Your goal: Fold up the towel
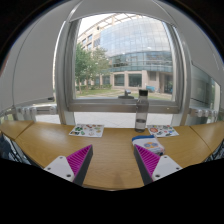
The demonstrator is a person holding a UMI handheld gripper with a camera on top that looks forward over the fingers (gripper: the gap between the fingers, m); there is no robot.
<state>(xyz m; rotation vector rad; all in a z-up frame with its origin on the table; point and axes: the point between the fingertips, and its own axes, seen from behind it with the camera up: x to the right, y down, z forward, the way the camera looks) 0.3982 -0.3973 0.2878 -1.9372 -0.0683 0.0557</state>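
Note:
My gripper (112,165) is open, its two fingers with magenta pads (76,160) spread wide above a wooden table (110,150). Nothing is between the fingers. No towel shows in this view. A flat white item with a coloured print (87,130) lies on the table beyond the left finger. Another printed item (160,131) lies beyond the right finger, and a small white and blue one (147,142) sits just ahead of the right finger's tip.
A large window (125,60) stands behind the table, with a glass building and trees outside. The sill (110,118) runs along the table's far edge. Dark chair backs (10,150) show at the table's left side.

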